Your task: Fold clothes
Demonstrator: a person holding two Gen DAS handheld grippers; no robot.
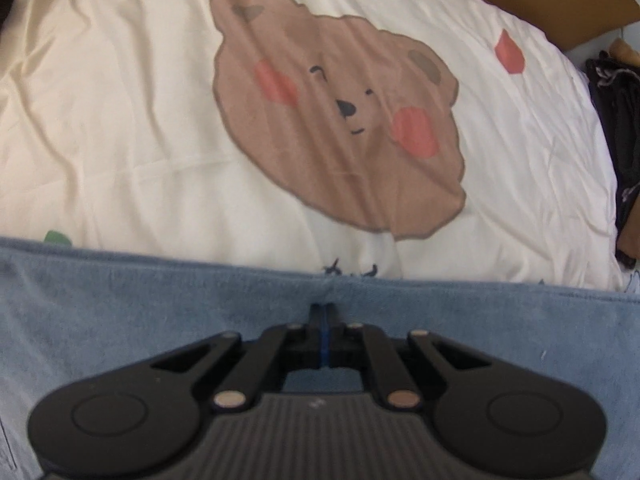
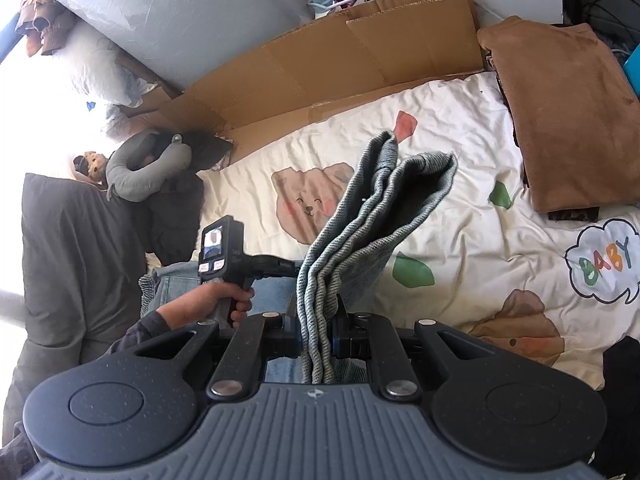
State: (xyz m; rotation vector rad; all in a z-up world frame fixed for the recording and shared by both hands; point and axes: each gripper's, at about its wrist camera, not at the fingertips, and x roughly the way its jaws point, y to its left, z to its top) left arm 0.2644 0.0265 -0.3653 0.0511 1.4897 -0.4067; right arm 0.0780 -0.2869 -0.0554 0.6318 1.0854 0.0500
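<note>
Blue jeans (image 1: 160, 320) lie across the near part of a cream bear-print bedsheet (image 1: 120, 120). My left gripper (image 1: 324, 312) is shut, its fingers pinched on the jeans' far edge, where the cloth puckers. In the right wrist view my right gripper (image 2: 316, 332) is shut on a folded, several-layer part of the jeans (image 2: 380, 208), which is lifted and stands up above the bed. A person's hand (image 2: 224, 300) holds the left gripper's handle (image 2: 240, 268) low over the flat part of the jeans (image 2: 272, 292). The lifted cloth hides that gripper's fingertips.
A folded brown garment (image 2: 568, 120) lies at the sheet's far right. Flattened cardboard (image 2: 340, 60) lines the bed's far side. Dark clothes (image 1: 616, 120) sit at the right edge. A grey neck pillow (image 2: 148, 172) and dark bedding are at the left.
</note>
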